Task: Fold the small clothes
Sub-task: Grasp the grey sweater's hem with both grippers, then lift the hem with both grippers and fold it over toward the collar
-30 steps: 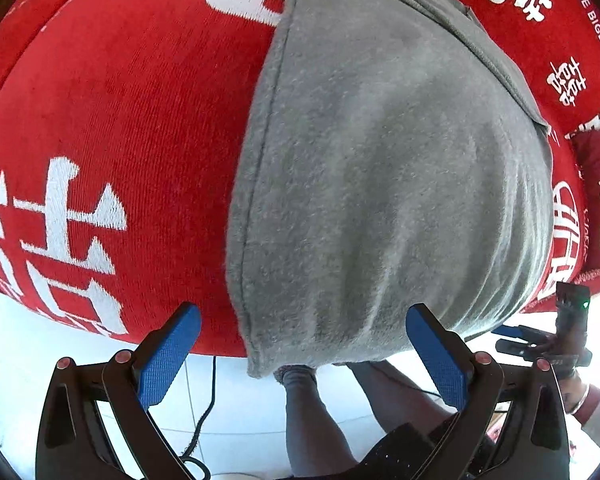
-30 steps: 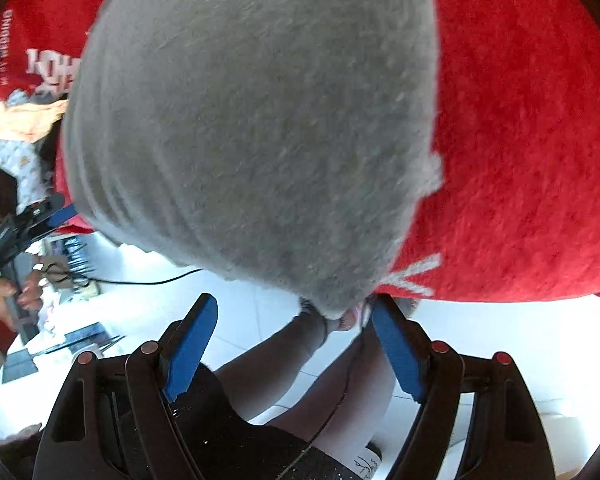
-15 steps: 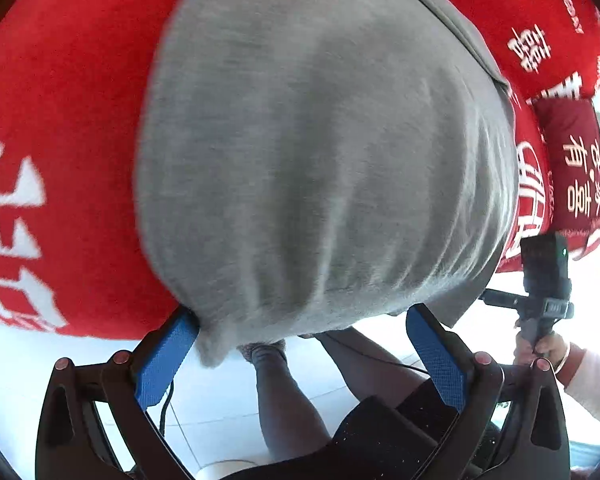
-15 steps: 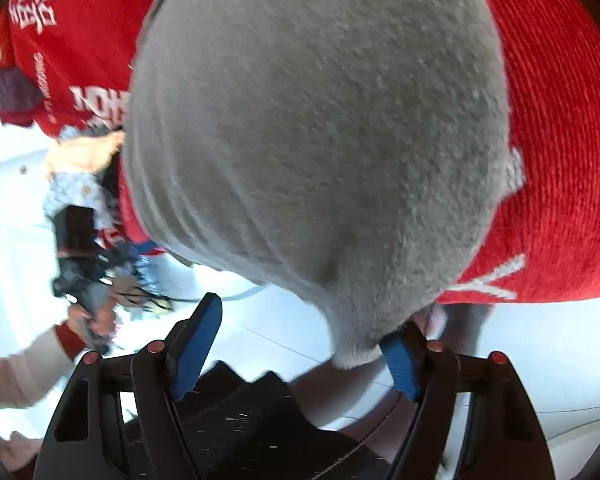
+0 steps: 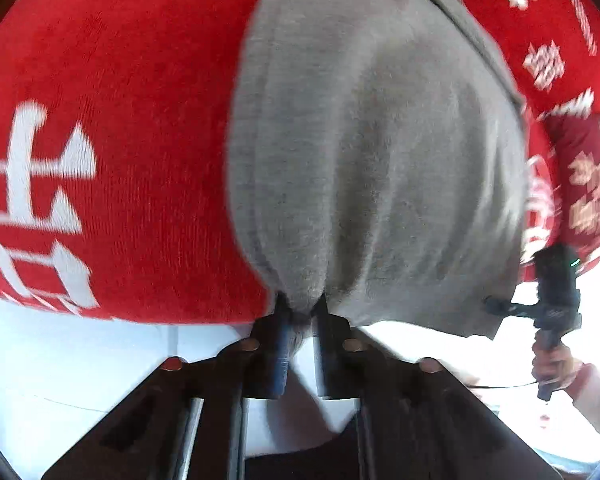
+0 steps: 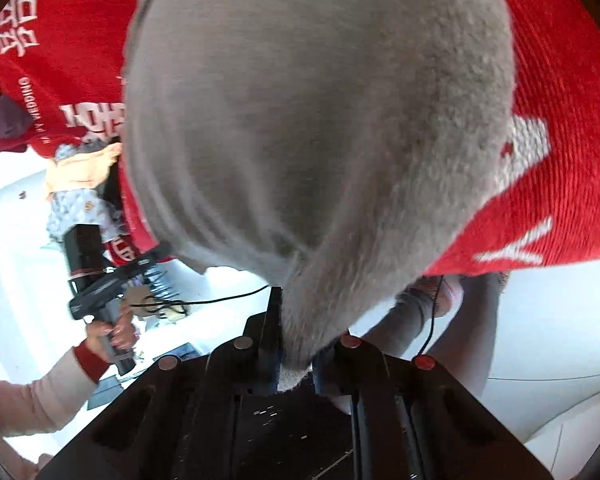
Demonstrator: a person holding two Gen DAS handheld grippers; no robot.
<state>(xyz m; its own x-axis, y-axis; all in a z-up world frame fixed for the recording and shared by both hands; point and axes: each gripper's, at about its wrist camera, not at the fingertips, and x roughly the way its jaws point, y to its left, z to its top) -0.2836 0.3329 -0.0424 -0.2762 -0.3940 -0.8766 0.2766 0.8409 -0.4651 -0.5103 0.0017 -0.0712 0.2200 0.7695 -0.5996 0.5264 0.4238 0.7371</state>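
Now pinching near corners of soft grey knit garment (image 5: 372, 152): left gripper (image 5: 300, 312), wide before; right gripper (image 6: 296, 344) closing on it. Long axis unclear.

It looked like a room in a home. A big red blanket (image 5: 132, 128) with white writing covered a soft, raised place, much like a bed. A little heap of clothes (image 6: 76, 184) lay at its far edge. The floor (image 5: 60, 352) was white and shiny, with thin lines like tiles. A thin black cord (image 6: 220, 300) ran across it. A grey piece of clothing (image 5: 372, 168) was spread on the red blanket, the way washing gets sorted at home.
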